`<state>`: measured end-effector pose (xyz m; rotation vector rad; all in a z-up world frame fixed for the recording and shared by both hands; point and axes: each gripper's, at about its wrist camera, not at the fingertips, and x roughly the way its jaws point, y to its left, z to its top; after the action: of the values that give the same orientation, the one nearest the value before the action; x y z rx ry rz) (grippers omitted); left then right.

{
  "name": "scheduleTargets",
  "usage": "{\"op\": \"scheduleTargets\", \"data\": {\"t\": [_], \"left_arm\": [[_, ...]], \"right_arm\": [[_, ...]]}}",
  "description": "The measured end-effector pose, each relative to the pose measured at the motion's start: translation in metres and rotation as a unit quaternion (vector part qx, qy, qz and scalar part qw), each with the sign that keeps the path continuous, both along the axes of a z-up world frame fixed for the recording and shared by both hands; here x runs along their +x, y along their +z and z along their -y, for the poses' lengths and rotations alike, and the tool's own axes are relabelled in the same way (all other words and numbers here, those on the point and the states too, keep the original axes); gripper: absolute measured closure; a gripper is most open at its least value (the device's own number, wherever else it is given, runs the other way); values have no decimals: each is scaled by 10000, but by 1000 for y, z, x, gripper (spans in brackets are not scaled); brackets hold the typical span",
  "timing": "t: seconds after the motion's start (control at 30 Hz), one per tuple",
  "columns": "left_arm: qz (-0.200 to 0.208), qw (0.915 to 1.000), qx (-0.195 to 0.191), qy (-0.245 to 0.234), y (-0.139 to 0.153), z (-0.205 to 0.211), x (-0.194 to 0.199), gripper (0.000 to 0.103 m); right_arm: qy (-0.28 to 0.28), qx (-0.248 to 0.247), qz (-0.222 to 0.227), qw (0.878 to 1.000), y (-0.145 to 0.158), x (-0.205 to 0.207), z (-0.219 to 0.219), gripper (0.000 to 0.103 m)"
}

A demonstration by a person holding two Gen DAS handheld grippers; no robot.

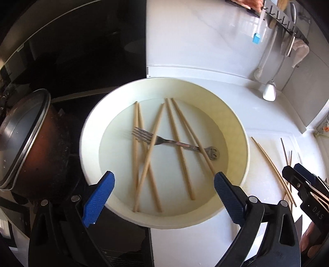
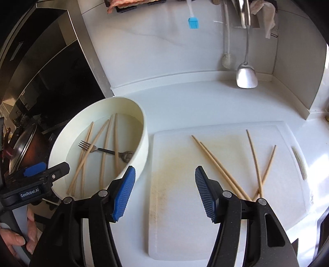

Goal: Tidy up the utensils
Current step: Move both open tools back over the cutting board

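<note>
A cream round bowl (image 1: 236, 131) holds several wooden chopsticks (image 1: 135, 164) lying crossed, with a metal fork (image 1: 174, 141) across them. My left gripper (image 1: 164, 175) hangs open above the bowl's near rim, with nothing between its blue pads. To the right of the bowl (image 2: 141, 131) lies a white cutting board (image 2: 174, 205) with several more chopsticks (image 2: 218, 166) scattered on its right half. My right gripper (image 2: 164, 169) is open over the board's left part, gripping nothing. The fork (image 2: 102, 151) also shows in the right wrist view.
A dark pot with a metal lid (image 1: 26, 133) stands left of the bowl on the black stove. A metal spatula (image 2: 246, 76), a blue silicone brush (image 2: 193, 22) and a cloth (image 2: 267, 18) hang on the back wall. A hand (image 2: 30, 232) grips the left gripper's handle.
</note>
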<state>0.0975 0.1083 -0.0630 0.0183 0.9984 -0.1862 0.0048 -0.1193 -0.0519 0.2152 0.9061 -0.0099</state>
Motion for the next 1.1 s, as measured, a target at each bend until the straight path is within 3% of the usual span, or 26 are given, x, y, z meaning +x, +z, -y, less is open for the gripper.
{"op": "scheduleTargets", "data": {"t": [0.17, 0.37, 0.63, 0.8, 1.0, 1.1], "left_arm": [[145, 9991, -221, -334, 6, 44, -10, 7], [202, 9981, -417, -406, 6, 105, -32, 7], [190, 9989, -136, 415, -15, 177, -72, 7], [205, 9950, -11, 973, -24, 200, -88, 7], [350, 9926, 211, 1144, -35, 211, -94, 7], [463, 9916, 214, 1191, -43, 208, -95, 7]], "right_arm": [[-437, -197, 83, 9988, 1, -30, 45, 45], [-807, -252, 22, 9964, -6, -66, 116, 45], [-215, -100, 54, 9997, -26, -94, 192, 45], [248, 2, 137, 9996, -40, -96, 211, 45], [336, 259, 306, 9986, -52, -82, 208, 45], [323, 119, 408, 9986, -59, -75, 199, 45]]}}
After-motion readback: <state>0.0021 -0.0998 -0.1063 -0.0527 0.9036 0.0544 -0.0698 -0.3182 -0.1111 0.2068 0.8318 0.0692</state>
